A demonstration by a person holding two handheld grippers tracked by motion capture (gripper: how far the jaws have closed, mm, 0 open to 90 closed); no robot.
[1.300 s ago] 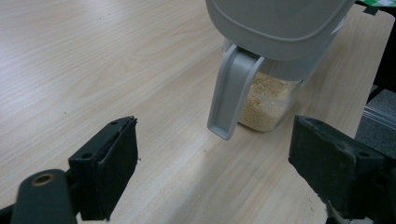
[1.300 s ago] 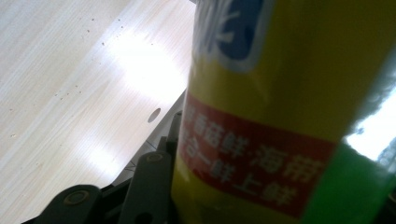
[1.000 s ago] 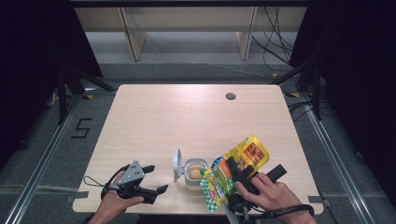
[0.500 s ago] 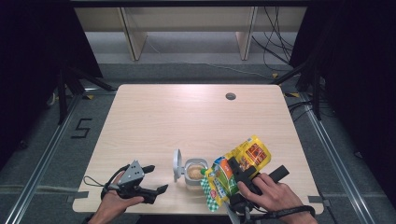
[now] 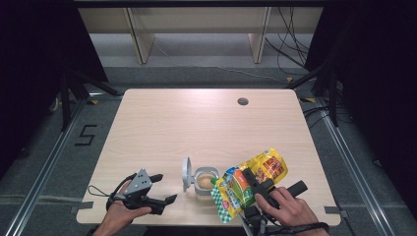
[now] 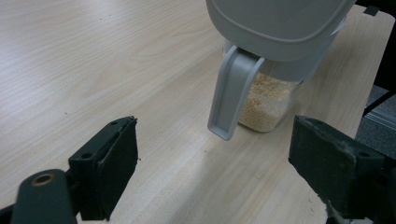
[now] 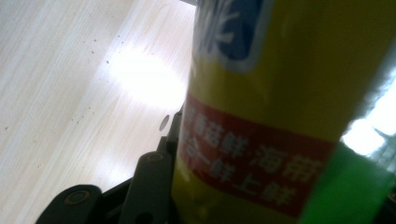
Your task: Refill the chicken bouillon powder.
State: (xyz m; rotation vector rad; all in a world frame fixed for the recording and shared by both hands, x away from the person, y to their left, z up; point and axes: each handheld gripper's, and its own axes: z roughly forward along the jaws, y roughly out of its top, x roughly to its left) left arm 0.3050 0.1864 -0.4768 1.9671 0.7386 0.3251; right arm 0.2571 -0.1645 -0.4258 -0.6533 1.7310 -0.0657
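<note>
Right gripper [image 5: 252, 184] is what I'm working with: jaws clamped on a yellow-and-green seasoning pouch [image 5: 246, 184], pouch tilted, its lower checked end hanging just over the open container [image 5: 204, 181]. In the right gripper view the pouch [image 7: 289, 112] sits right against the lens, red band with white print, blurred; black jaw link at its left. Container is clear plastic with pale granules inside, grey hinged lid [image 5: 186, 173] standing upright on its left side, near the front edge of the bench [image 5: 196, 123]. Left gripper [image 5: 160, 189] rests low on the bench, well left of the container, jaws spread wide, nothing between them. Left gripper view: container [image 6: 271, 100] ahead, lid latch [image 6: 231, 93] hanging down.
</note>
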